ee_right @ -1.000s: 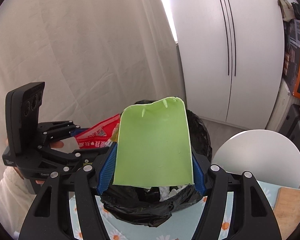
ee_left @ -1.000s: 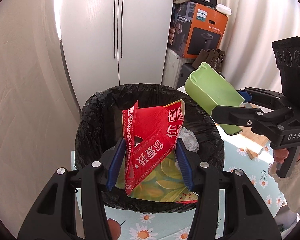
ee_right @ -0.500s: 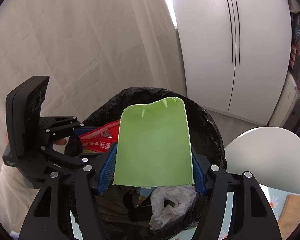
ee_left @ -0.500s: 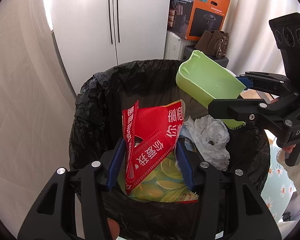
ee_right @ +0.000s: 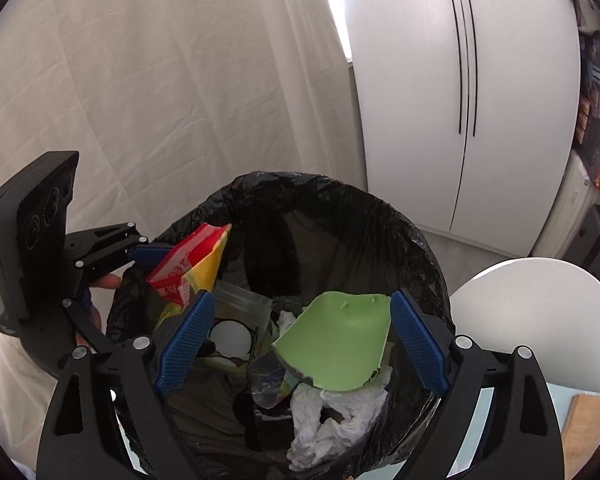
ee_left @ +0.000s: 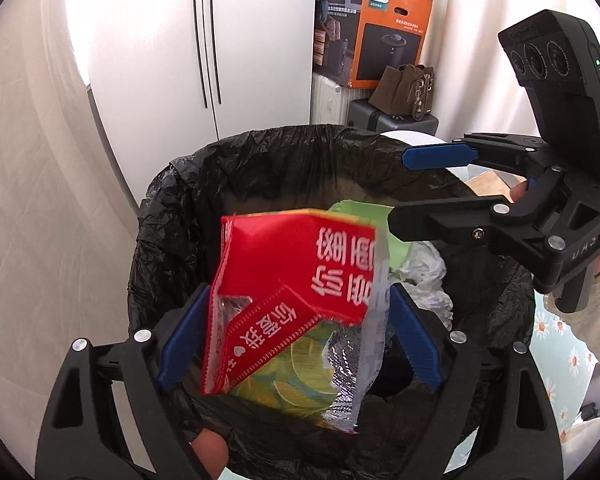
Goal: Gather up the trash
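A bin lined with a black bag sits below both grippers. My left gripper hangs over it, jaws opening, and a red snack wrapper with a yellow-green underside hangs loose and blurred between the spread blue pads. In the right wrist view my right gripper is also opening. The green plastic container lies tilted inside the bin on crumpled white tissue, clear of the pads. The right gripper shows at the bin's right rim in the left wrist view, and the left gripper beside the wrapper in the right one.
The bin also holds a clear plastic tub. Behind it stand a white wardrobe, an orange box on a suitcase and a brown bag. A white round top, a flowered cloth and a wooden board lie to the right.
Both grippers sank over the bin, then spread their jaws. The green container left the right pads and dropped into the bin. The wrapper came free of the left pads and tipped.
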`<action>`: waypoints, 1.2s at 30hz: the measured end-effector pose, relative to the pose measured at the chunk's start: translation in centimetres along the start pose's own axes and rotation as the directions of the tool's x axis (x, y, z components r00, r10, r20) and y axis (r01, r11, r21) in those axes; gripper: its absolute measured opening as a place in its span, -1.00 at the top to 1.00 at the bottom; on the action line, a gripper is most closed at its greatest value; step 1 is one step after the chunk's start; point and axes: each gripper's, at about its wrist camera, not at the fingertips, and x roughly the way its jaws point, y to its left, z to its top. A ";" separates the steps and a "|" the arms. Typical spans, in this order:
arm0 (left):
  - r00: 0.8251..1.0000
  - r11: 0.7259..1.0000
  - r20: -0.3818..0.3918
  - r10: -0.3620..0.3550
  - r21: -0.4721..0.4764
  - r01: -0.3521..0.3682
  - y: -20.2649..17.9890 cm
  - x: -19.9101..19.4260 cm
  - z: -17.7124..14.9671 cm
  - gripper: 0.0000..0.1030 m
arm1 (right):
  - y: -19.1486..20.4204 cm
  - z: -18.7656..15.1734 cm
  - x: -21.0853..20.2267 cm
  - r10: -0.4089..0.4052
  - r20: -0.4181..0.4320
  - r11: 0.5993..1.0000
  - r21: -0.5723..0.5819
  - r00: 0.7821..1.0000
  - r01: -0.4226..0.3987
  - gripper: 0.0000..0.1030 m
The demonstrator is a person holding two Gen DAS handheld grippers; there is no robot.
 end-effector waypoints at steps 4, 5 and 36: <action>0.999 1.000 0.030 0.016 0.020 -0.017 -0.9 -1.2 -0.2 -0.88 | -0.3 0.0 -2.0 -0.003 0.081 1.000 0.023 0.997 0.001 -0.75; 0.999 0.999 0.037 0.023 0.022 -0.024 -1.2 -1.6 -0.2 -0.88 | -0.3 -0.2 -2.5 0.000 0.094 1.000 0.030 0.996 -0.003 -0.79; 0.967 0.970 0.132 0.217 -0.136 -0.199 -11.0 -13.6 -12.5 -0.88 | 2.9 -13.6 -15.7 -0.102 0.042 0.993 -0.054 0.994 0.104 -0.84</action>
